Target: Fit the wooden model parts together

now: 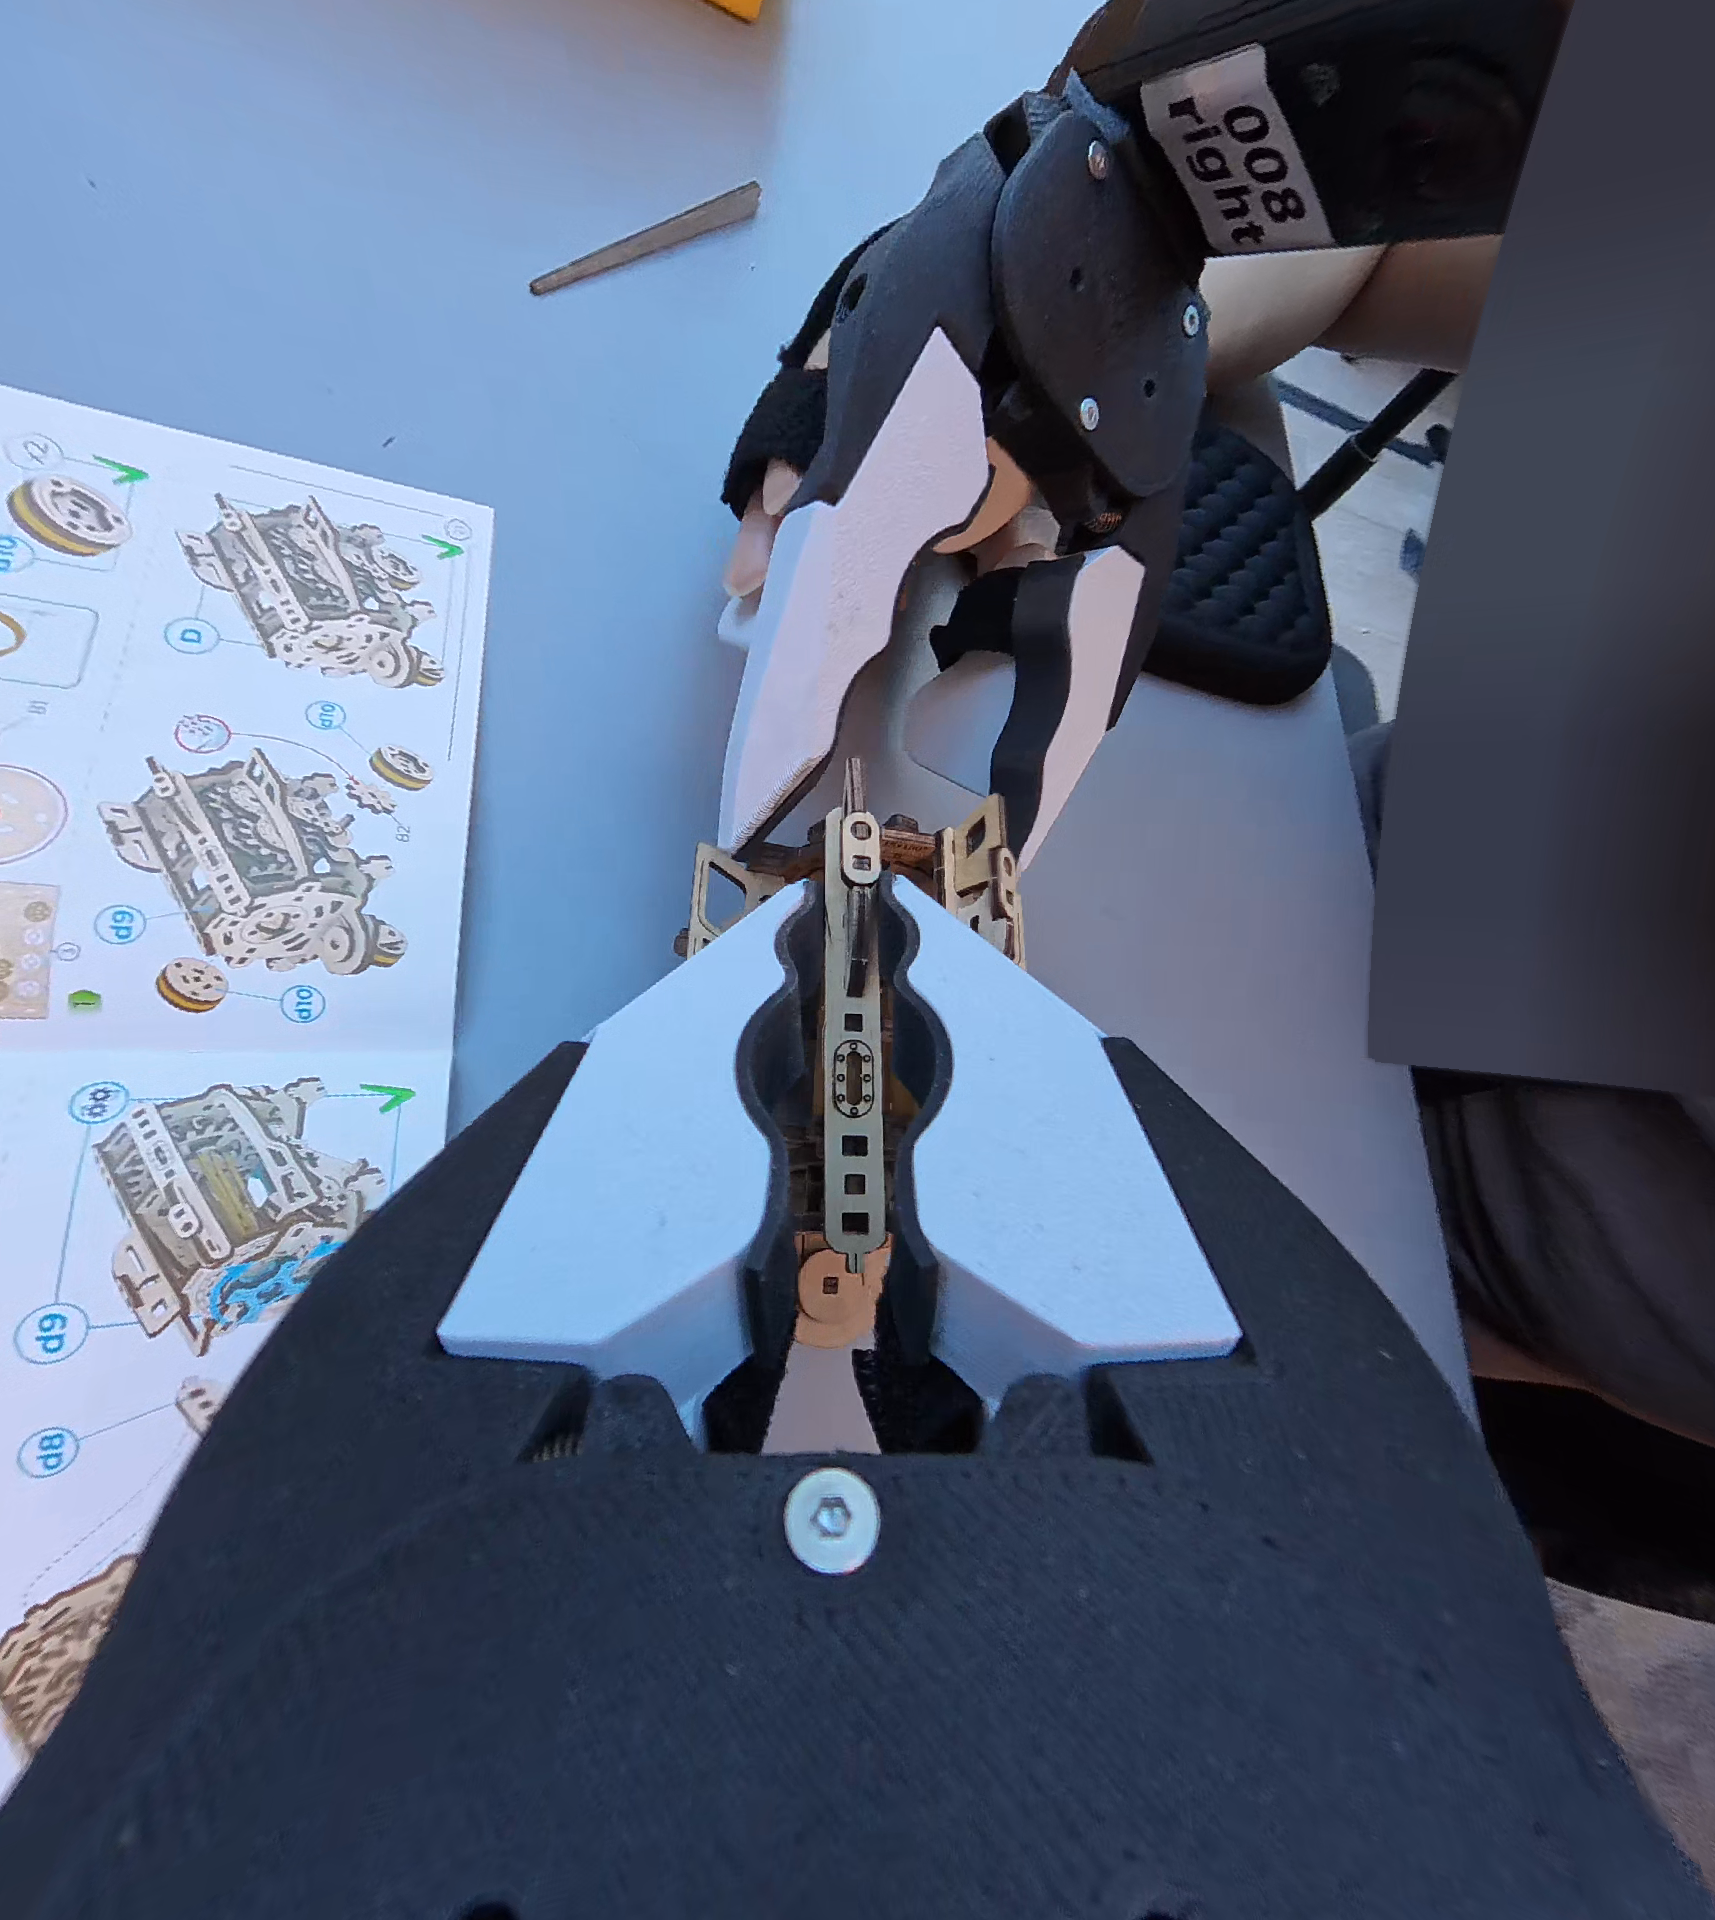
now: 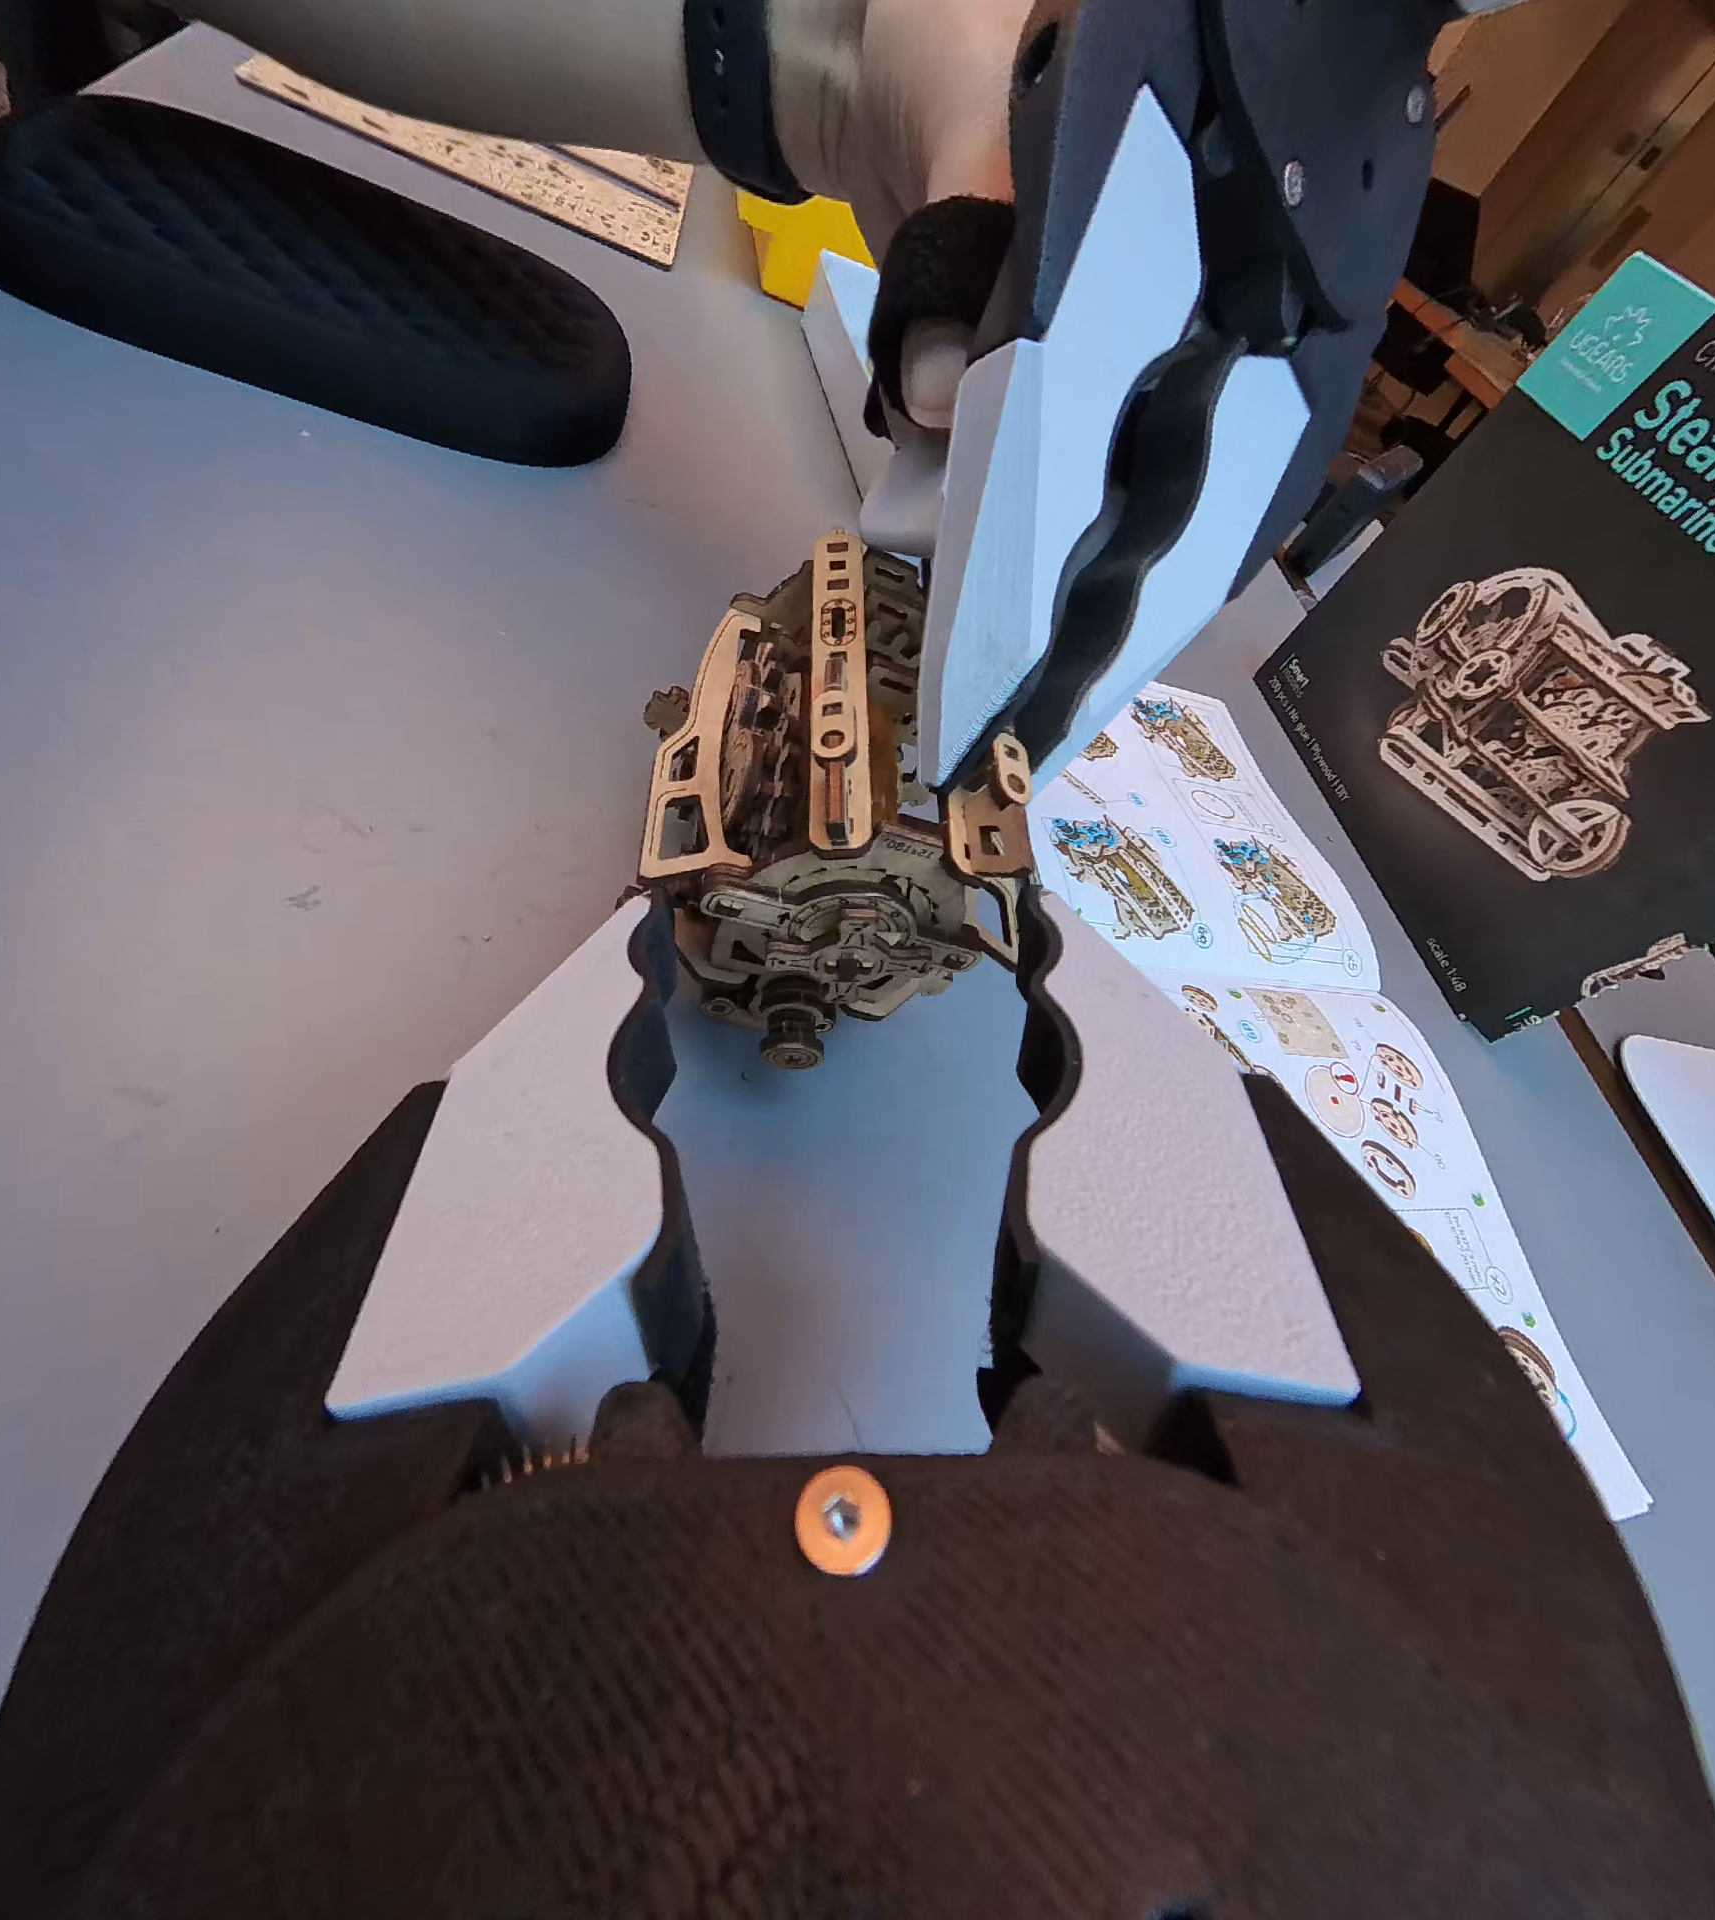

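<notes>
A partly built wooden model (image 2: 811, 831) of gears and frames stands on the grey table (image 2: 209, 831). My right gripper (image 2: 840, 925) has its fingertips against both sides of the model's near end and holds it. My left gripper (image 2: 978, 774) comes down from above with its jaws nearly together, pinching a small wooden link piece (image 2: 1011, 769) at the model's upper right corner. In the left wrist view, the left gripper (image 1: 853, 899) holds that piece (image 1: 861, 847) at its tips, the model (image 1: 718, 894) lies beyond, and the right gripper (image 1: 905, 831) straddles it.
An instruction sheet (image 2: 1248, 935) lies right of the model; it also shows in the left wrist view (image 1: 209, 727). The kit's dark box (image 2: 1559, 675) stands at the right. A black oval pad (image 2: 281, 281), a wooden parts sheet (image 2: 479, 156) and a yellow object (image 2: 791, 244) lie behind. A wooden stick (image 1: 645, 239) lies apart. The tips of both grippers are at nearly the same place. The wooden stick (image 1: 645, 239) is about equally far from each gripper, around 25 cm.
</notes>
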### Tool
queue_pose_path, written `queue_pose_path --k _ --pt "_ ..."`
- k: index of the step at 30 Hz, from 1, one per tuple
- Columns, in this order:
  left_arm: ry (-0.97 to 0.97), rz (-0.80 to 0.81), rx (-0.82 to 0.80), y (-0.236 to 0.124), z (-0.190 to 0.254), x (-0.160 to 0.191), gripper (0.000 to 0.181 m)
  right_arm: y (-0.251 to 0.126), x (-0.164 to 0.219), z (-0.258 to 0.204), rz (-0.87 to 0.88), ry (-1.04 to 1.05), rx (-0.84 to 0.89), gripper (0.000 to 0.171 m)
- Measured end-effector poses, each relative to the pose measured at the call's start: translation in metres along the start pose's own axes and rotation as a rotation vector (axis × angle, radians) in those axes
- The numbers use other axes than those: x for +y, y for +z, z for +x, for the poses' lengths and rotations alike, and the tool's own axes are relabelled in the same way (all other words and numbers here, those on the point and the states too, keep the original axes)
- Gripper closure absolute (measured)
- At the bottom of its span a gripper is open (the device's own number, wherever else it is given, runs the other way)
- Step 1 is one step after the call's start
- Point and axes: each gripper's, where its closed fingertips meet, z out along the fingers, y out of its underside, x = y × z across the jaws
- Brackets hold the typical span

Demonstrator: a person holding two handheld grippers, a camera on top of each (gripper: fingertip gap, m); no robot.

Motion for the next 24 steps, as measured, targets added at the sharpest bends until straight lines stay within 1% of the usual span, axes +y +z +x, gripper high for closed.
queue_pose_path --k 7,10,14,17,18,19,20,22,24 --pt "-0.078 0.008 0.096 0.000 0.003 0.000 0.174 -0.002 0.000 -0.001 0.004 -0.023 0.012 0.105" --pt "-0.063 0.010 0.097 0.000 0.004 0.001 0.174 -0.005 0.001 0.000 0.012 -0.004 0.015 0.105" --pt "-0.048 0.009 0.094 0.001 0.007 0.001 0.174 -0.016 -0.007 -0.004 0.084 0.064 -0.044 0.105" --pt "-0.048 0.013 0.092 0.001 0.007 0.002 0.174 -0.028 -0.018 0.006 0.163 0.161 -0.064 0.117" --pt "-0.049 0.014 0.092 0.001 0.007 0.002 0.174 -0.031 -0.020 0.012 0.187 0.208 -0.062 0.126" --pt "-0.048 0.013 0.092 0.001 0.008 0.002 0.174 -0.033 -0.021 0.018 0.198 0.259 -0.069 0.141" --pt "-0.046 0.013 0.091 0.001 0.008 0.002 0.174 -0.033 -0.022 0.023 0.200 0.312 -0.076 0.146" --pt "-0.044 0.011 0.091 0.001 0.008 0.002 0.174 -0.032 -0.024 0.024 0.203 0.333 -0.110 0.147" --pt "-0.048 0.012 0.092 0.001 0.007 0.002 0.173 -0.029 -0.020 0.025 0.160 0.195 -0.073 0.148"
